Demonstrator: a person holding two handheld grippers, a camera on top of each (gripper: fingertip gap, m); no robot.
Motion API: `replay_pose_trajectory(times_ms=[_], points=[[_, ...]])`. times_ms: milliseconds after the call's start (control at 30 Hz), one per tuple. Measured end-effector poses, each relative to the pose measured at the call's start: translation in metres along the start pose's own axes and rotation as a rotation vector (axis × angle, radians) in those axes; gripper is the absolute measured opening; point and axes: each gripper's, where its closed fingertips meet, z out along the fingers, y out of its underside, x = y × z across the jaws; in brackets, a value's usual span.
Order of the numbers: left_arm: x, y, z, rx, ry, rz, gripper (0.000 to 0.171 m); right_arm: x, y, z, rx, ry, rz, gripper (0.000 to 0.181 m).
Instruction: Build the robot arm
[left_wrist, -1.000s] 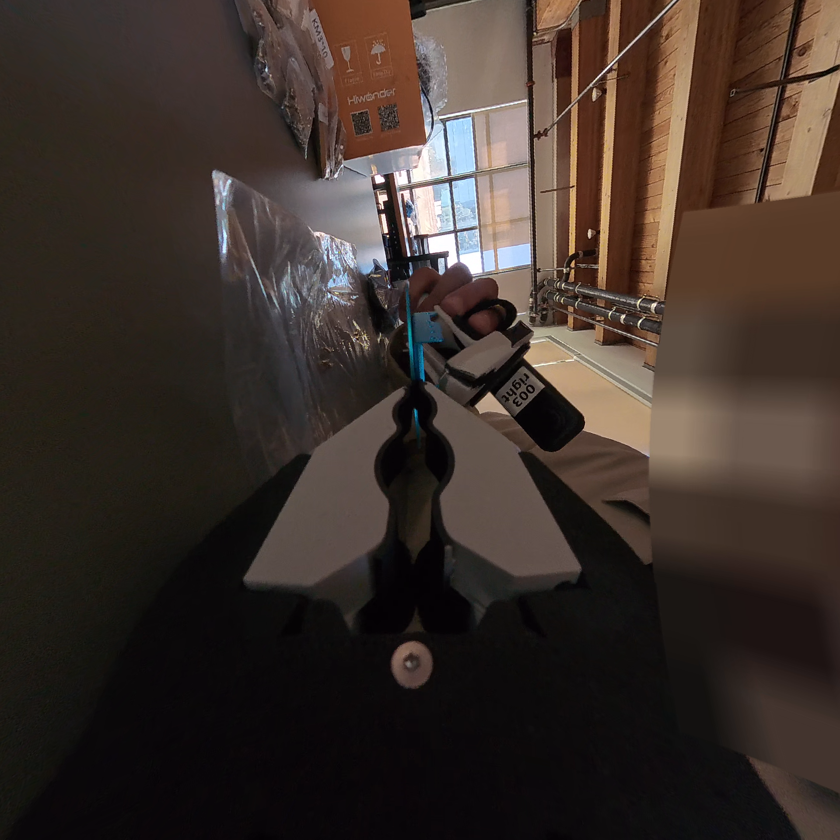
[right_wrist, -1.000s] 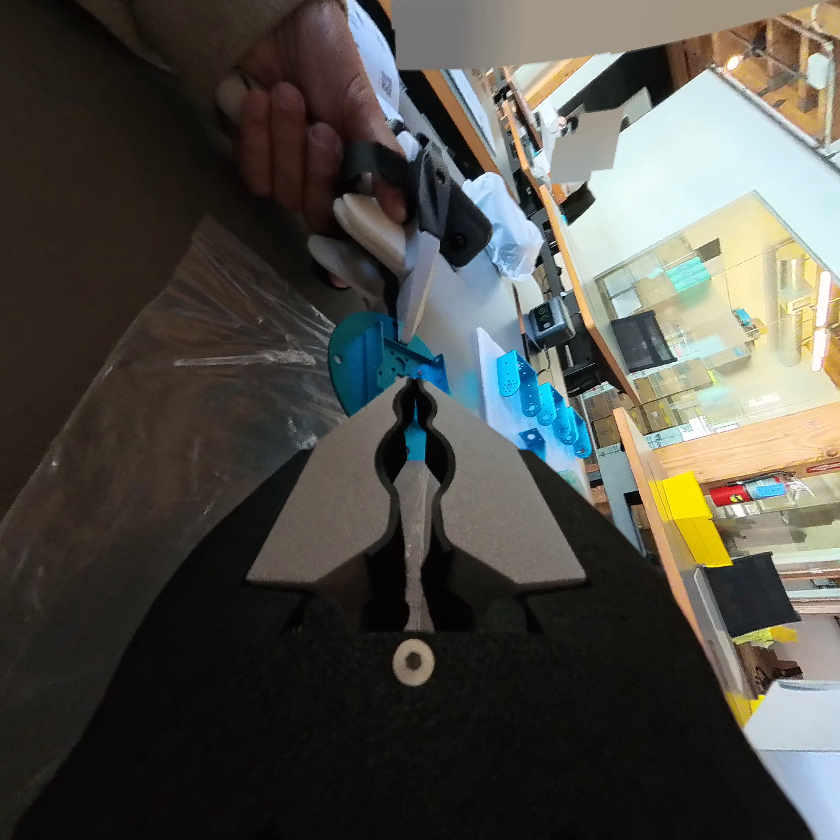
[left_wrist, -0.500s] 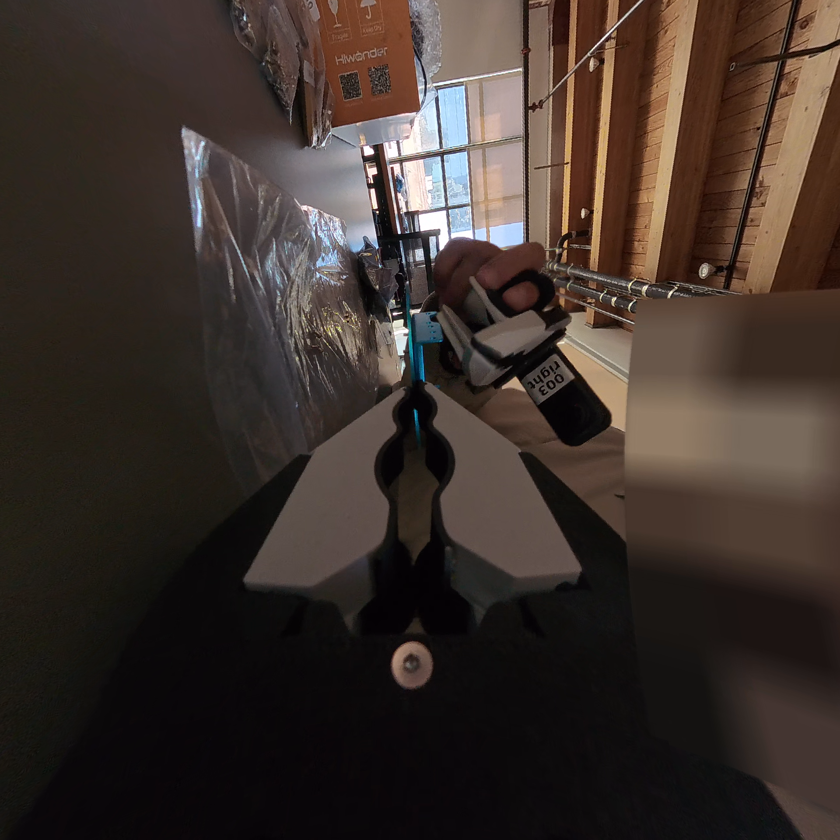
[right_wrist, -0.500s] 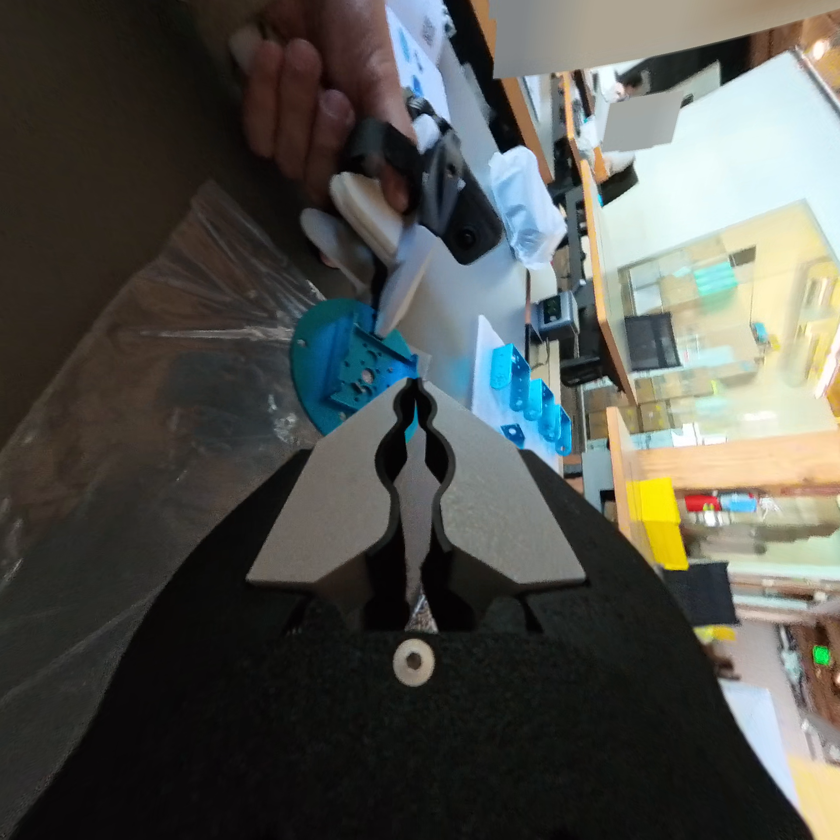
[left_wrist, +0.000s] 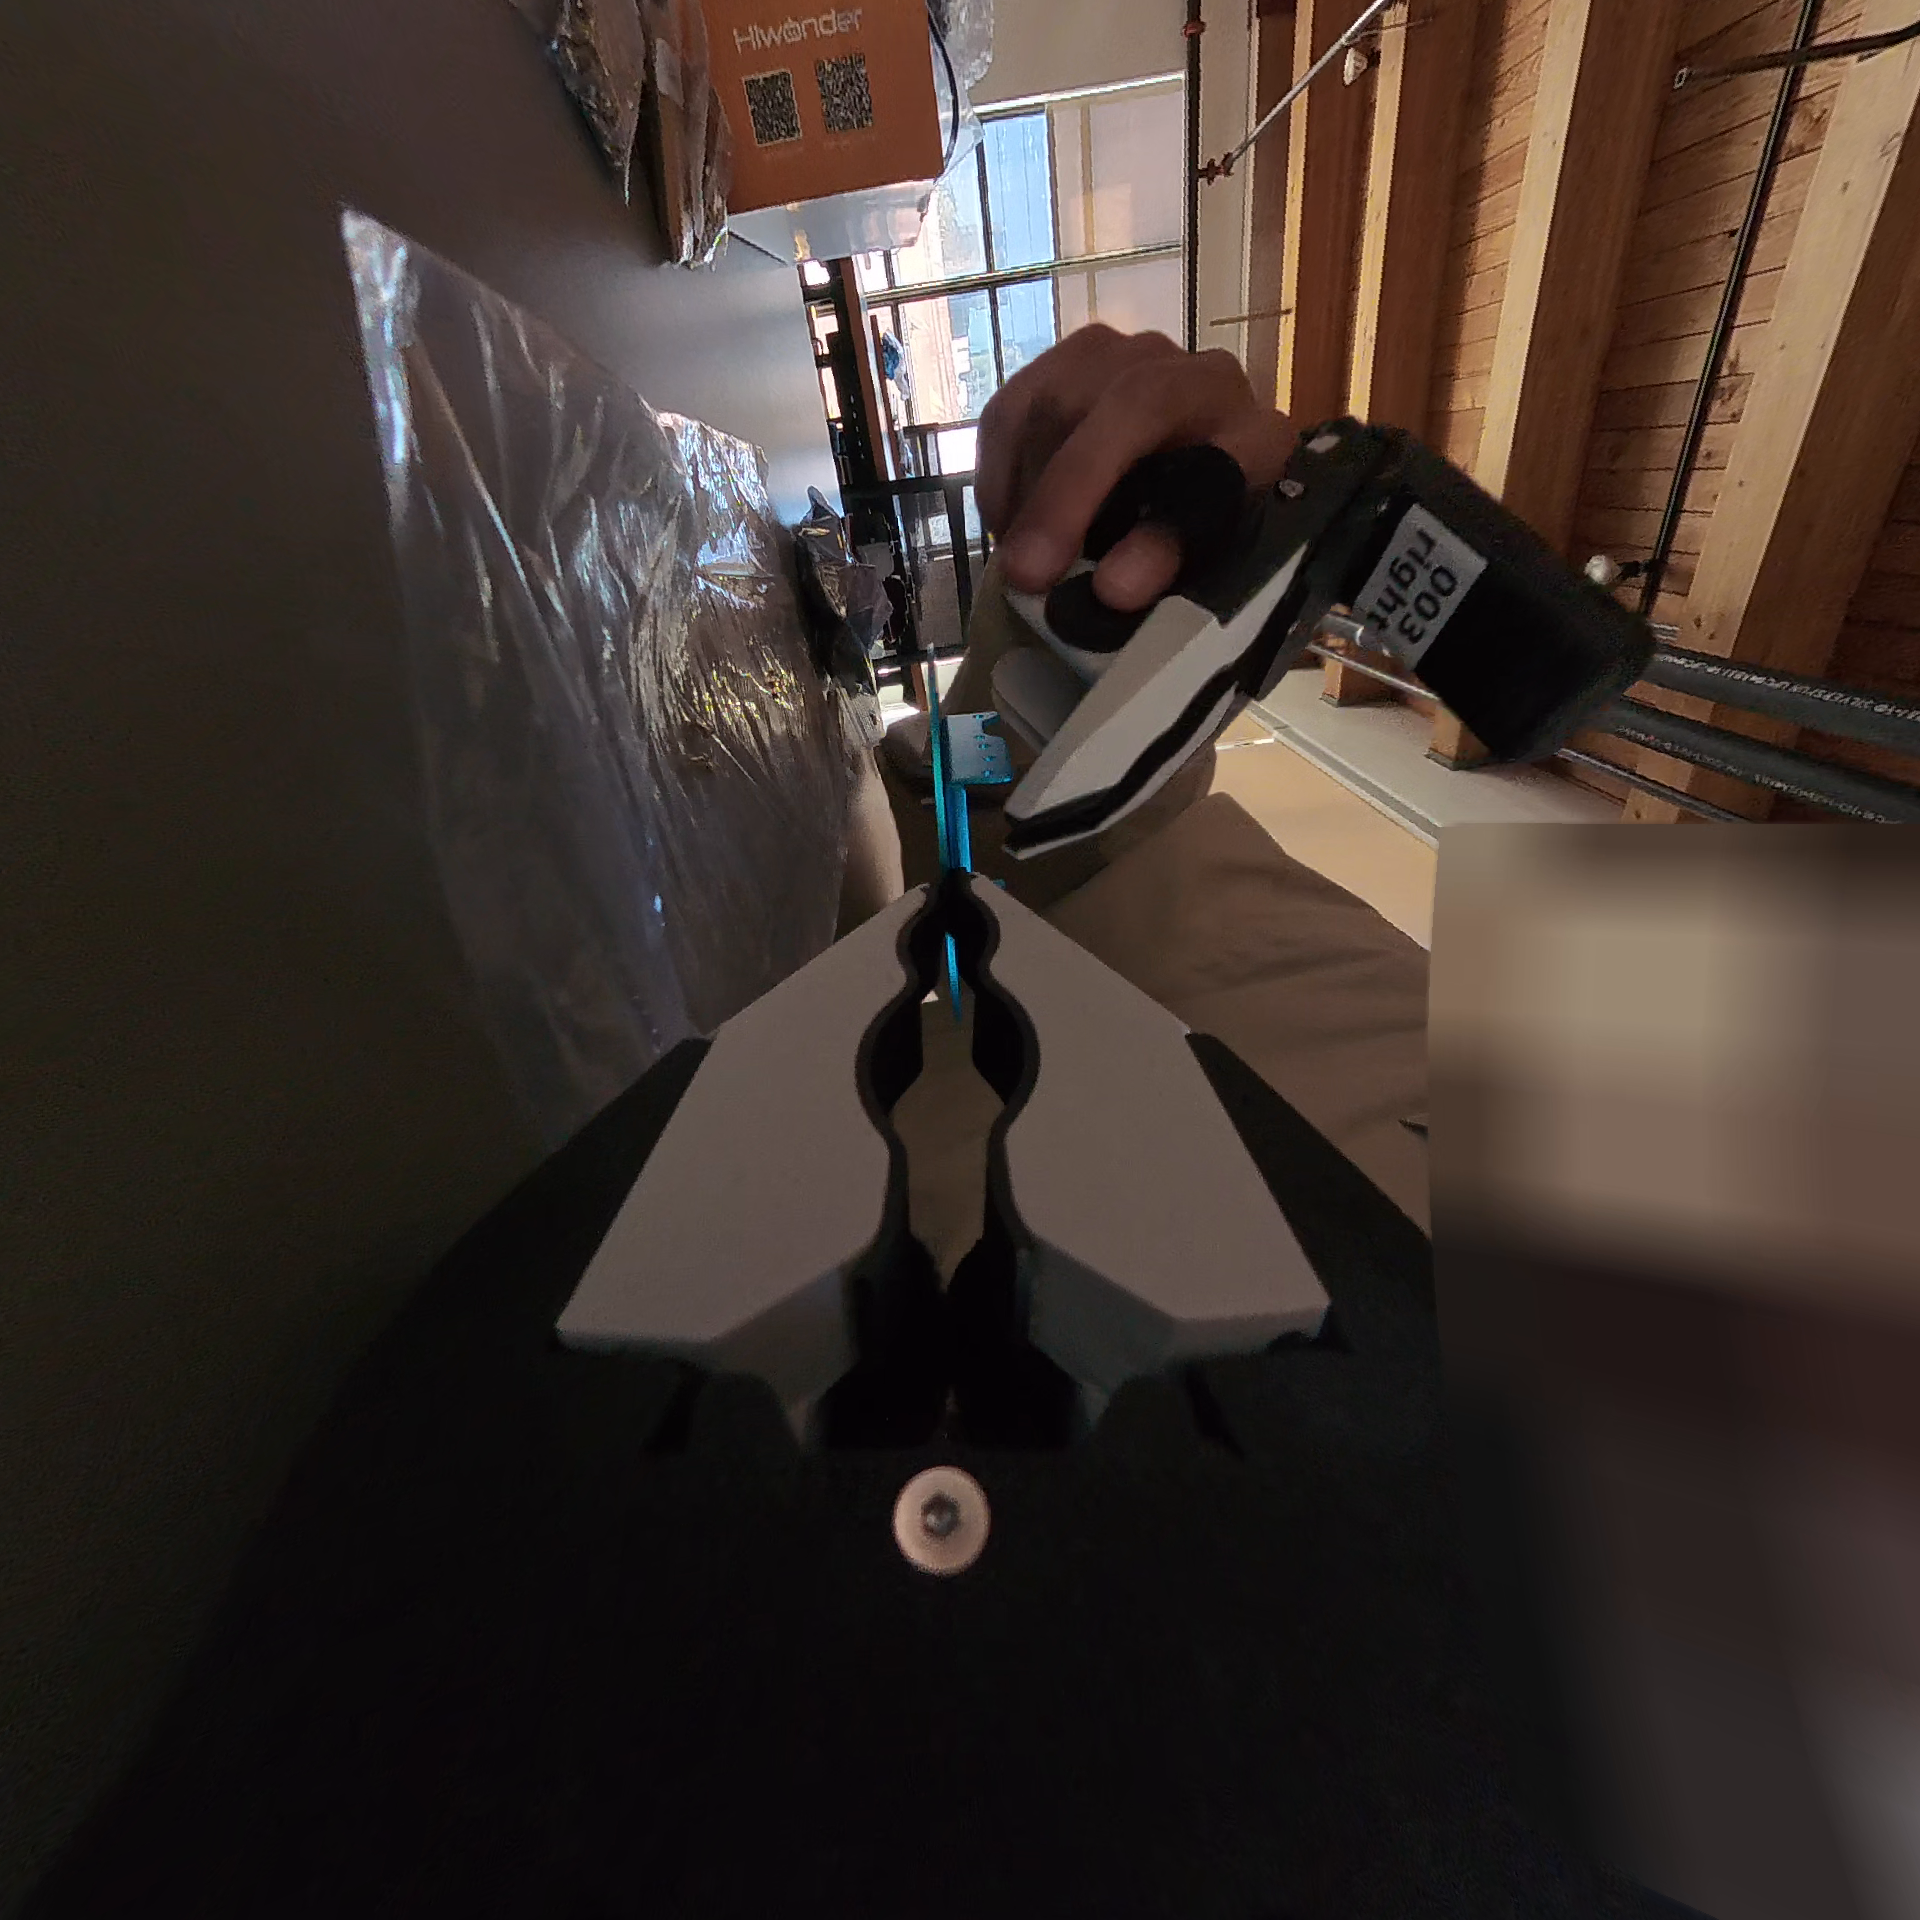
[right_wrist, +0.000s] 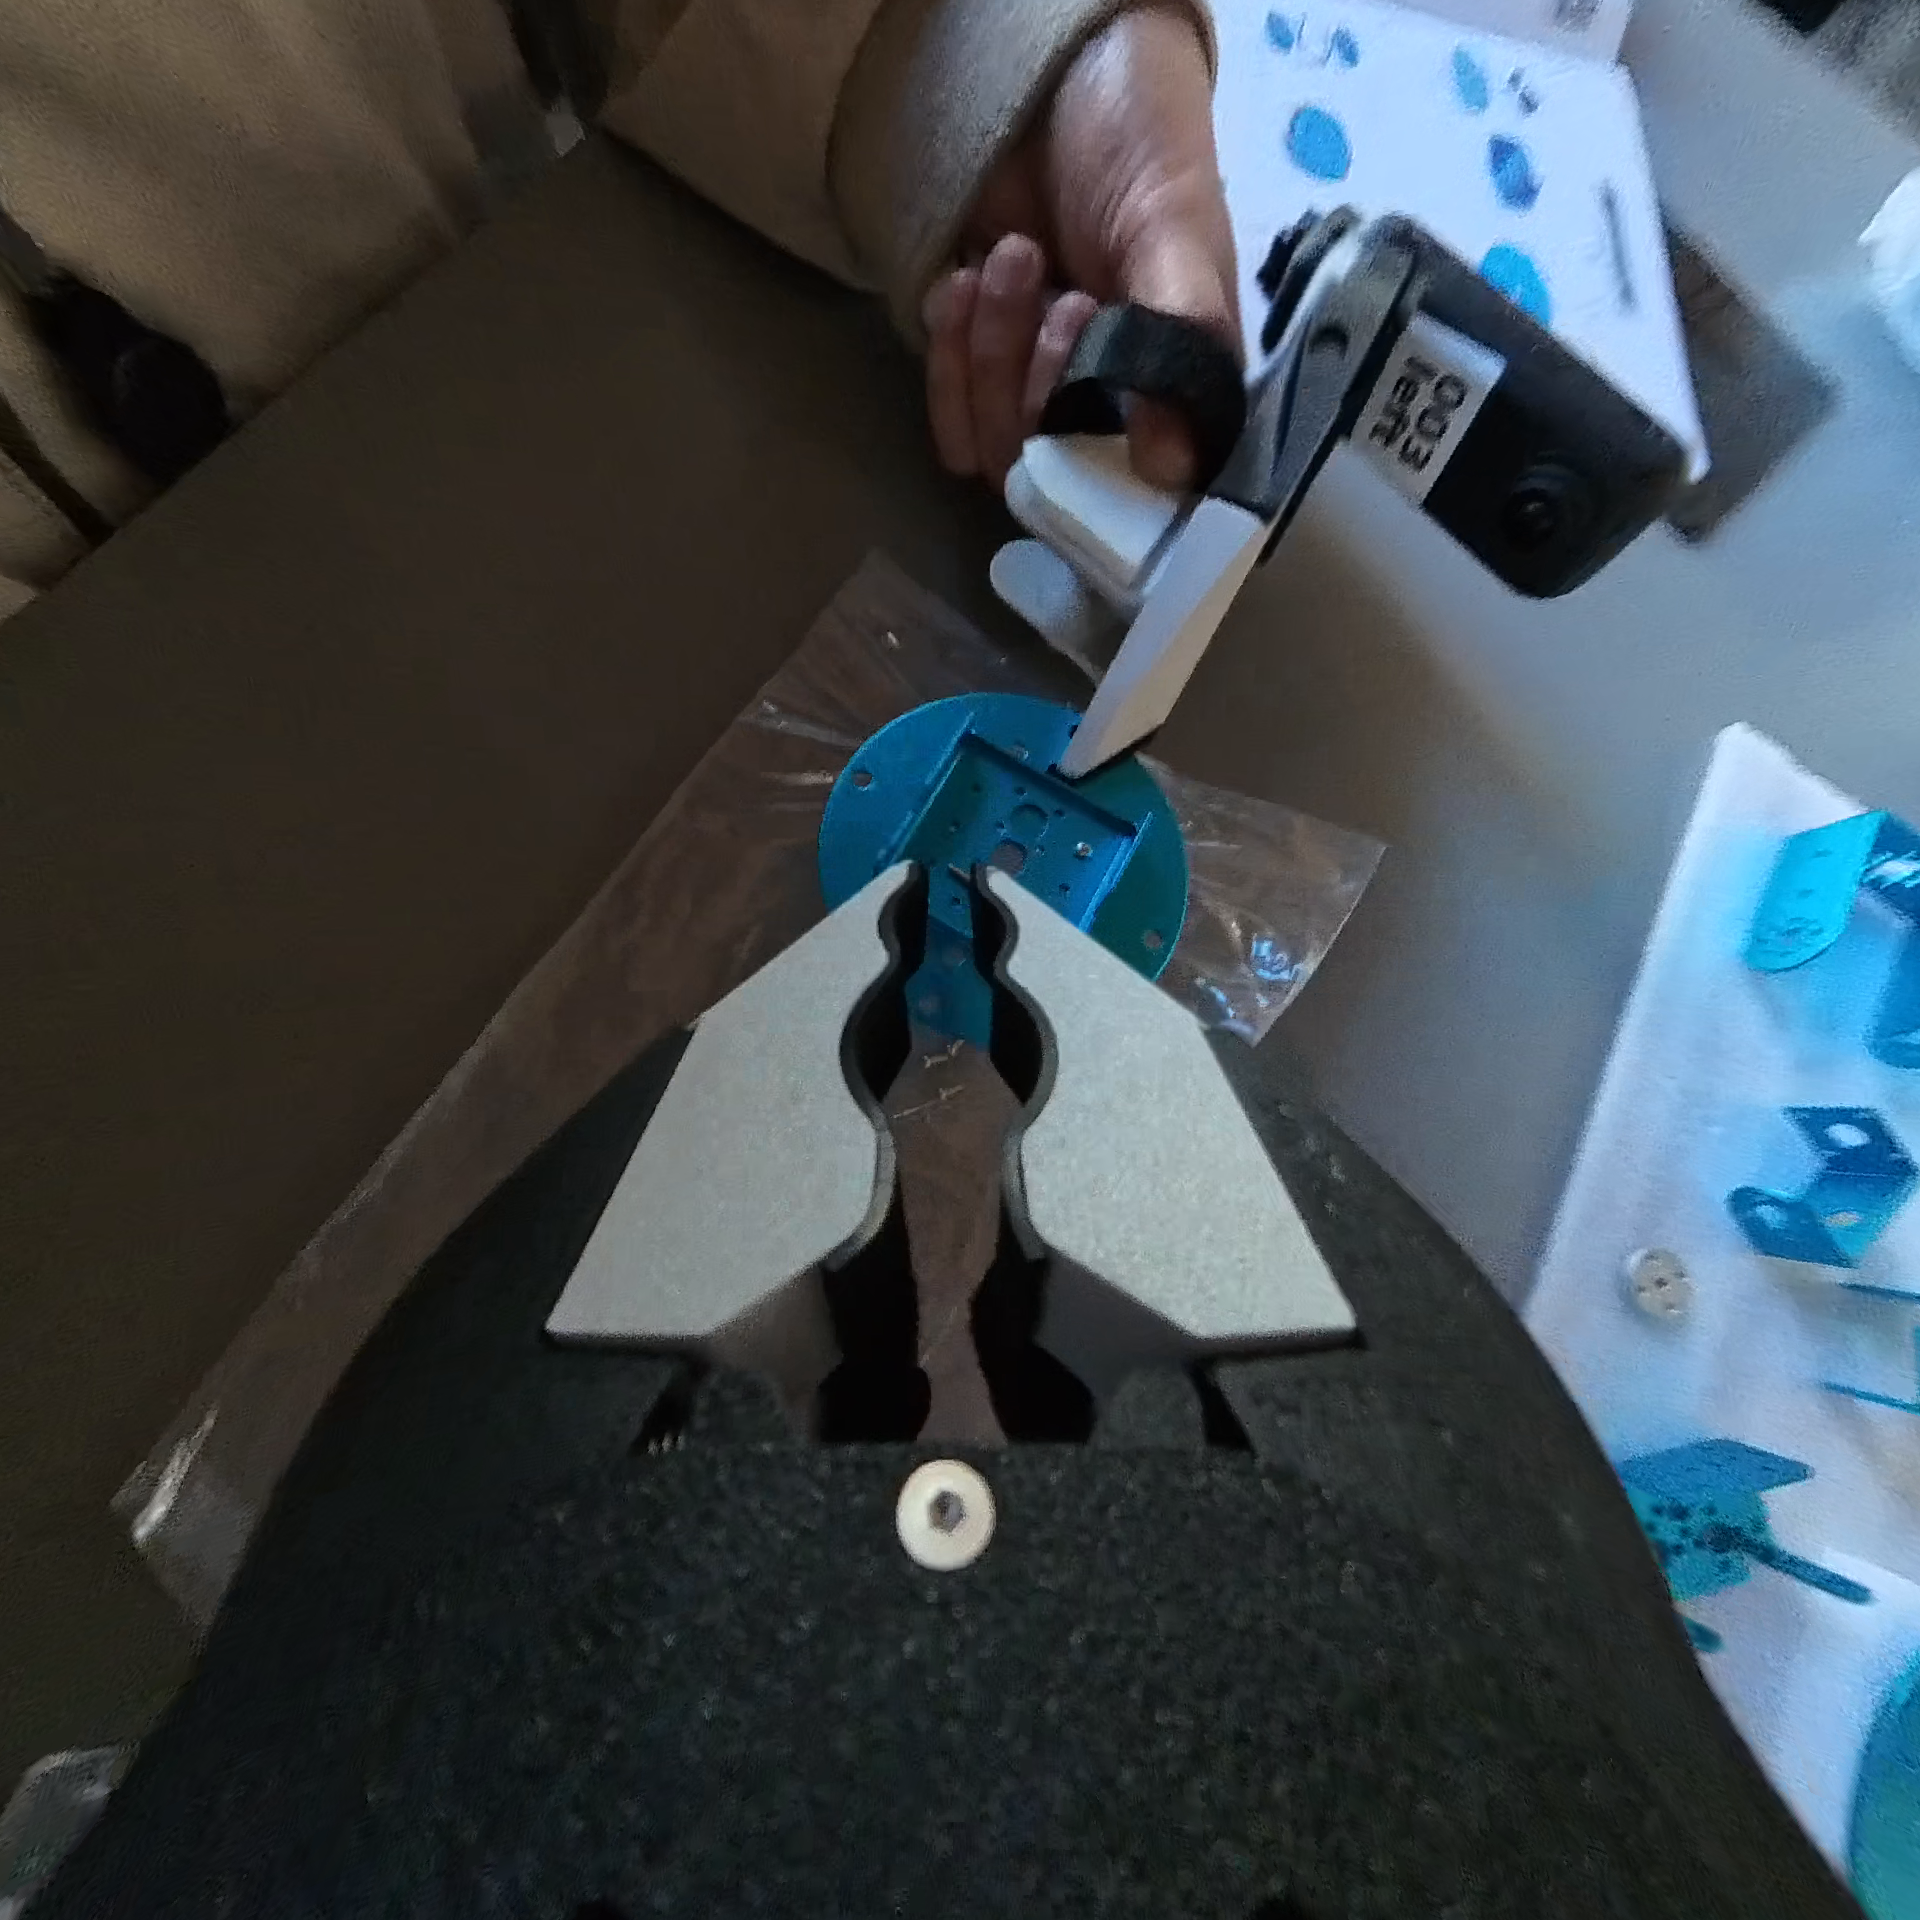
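A round blue metal disc (right_wrist: 1132, 904) with a blue U-shaped bracket (right_wrist: 1023, 821) on it lies over a clear plastic bag (right_wrist: 727, 831) on the dark table (right_wrist: 416, 623). My left gripper (left_wrist: 958, 894) is shut on the disc's rim, which shows edge-on (left_wrist: 951, 810) in the left wrist view. It also shows in the right wrist view (right_wrist: 1086, 758), at the disc's far edge. My right gripper (right_wrist: 951, 878) is shut and holds nothing, with its tips just above the near side of the bracket. In the left wrist view the right gripper (left_wrist: 1023, 836) hangs beside the bracket (left_wrist: 982, 743), a little apart.
A white foam tray (right_wrist: 1662, 1195) with several blue brackets lies to the right. A white printed sheet (right_wrist: 1455, 125) lies behind the left gripper. A small clear bag of screws (right_wrist: 1257, 966) sits by the disc. An orange box (left_wrist: 821, 94) stands farther off. A person's beige sleeve (right_wrist: 883, 125) is close. The left gripper's tips are roughly 4 centimetres from the right gripper's.
My right gripper has drawn back from the bracket and tipped to look down on the disc. My left gripper keeps its hold on the disc's rim.
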Motion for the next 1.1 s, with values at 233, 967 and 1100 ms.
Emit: replay_pose_trajectory(times_ms=[233,967,1100], points=[[0.0,0.001,0.0,-0.003,-0.002,0.003,0.0,0.005,0.003,0.007,-0.032,-0.041,-0.022,0.005],[-0.001,-0.001,-0.001,0.008,-0.009,0.001,0.0,0.005,0.009,0.013,-0.107,-0.059,-0.084,0.0],[-0.002,-0.001,-0.001,0.011,-0.009,0.0,0.0,0.005,0.008,0.013,-0.118,-0.029,-0.112,0.0]])
